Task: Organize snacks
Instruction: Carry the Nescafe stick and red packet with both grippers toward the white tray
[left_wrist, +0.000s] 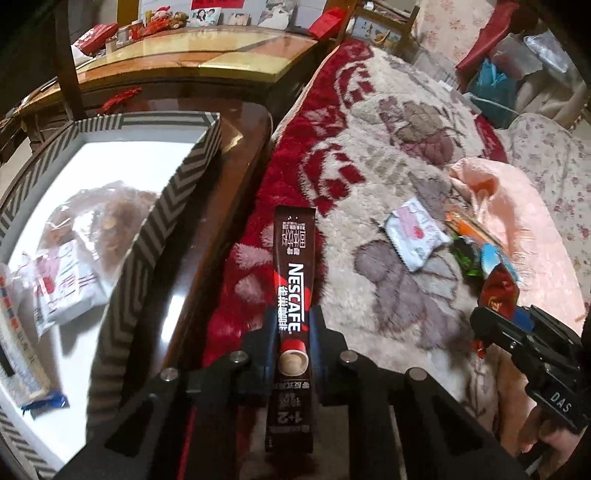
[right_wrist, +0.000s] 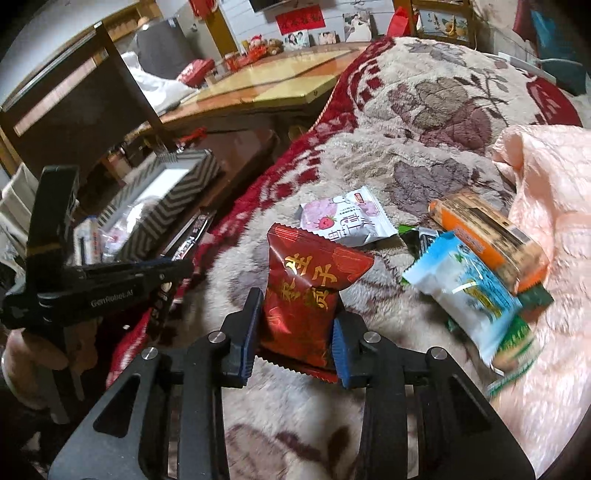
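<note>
Right now, through the left wrist camera, my left tongs (left_wrist: 291, 332) are clamped on a dark coffee stick (left_wrist: 291, 295) that juts forward over the red edge of the blanket (left_wrist: 369, 147). Left of it, a chevron-patterned box (left_wrist: 155, 236) on the dark worktop (left_wrist: 236, 155) already contains several snack packets.

Through the right wrist camera, my right tongs (right_wrist: 293, 328) grip a red snack packet (right_wrist: 306, 291) by its lower half, above the blanket. More snacks lie just beyond: a white strawberry packet (right_wrist: 347, 221), a blue-and-white packet (right_wrist: 465, 291), and an orange box (right_wrist: 487, 236).
</note>
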